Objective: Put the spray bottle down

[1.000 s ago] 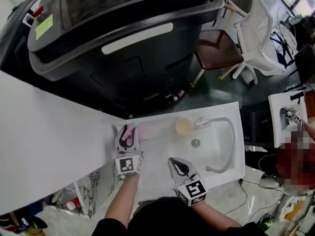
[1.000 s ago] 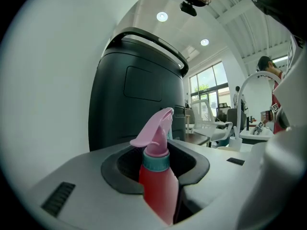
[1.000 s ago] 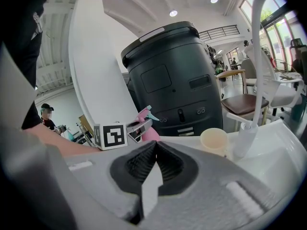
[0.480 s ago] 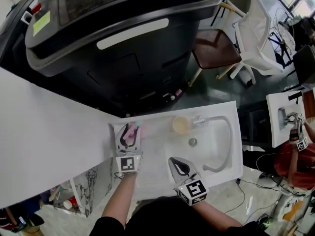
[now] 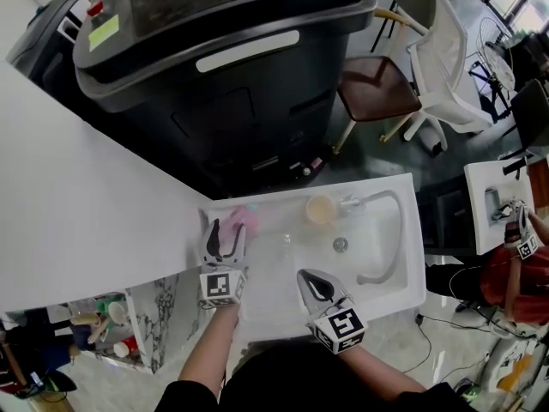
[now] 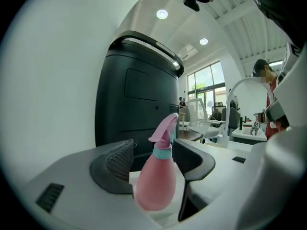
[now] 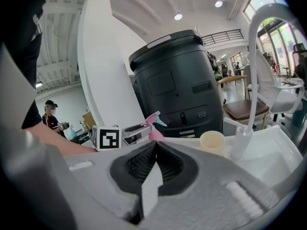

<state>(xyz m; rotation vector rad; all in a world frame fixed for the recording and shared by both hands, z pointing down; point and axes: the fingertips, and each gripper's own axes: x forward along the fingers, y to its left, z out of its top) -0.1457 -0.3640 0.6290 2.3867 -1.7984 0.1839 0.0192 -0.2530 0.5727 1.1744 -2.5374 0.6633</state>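
Now, bulbous pink spray bottle (image 6: 156, 188) between ribbed pads (image 6: 117, 159) of opening left claw (image 5: 227, 231); right claw (image 7: 154, 146) closed.

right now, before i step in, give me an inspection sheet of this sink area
surface: white sink counter, looks dry and bare near the grippers
job's things: pink spray bottle upright at the counter's back left corner
clutter: beige cup beside the white faucet; drain uncovered
grippers: left gripper jaws opening, bottle between them; right gripper jaws together, nothing in them, low over the counter's front edge
cables: dark cables on the floor right of the counter
surroundings: big black machine behind; brown-seated chair; a person at another sink on the right
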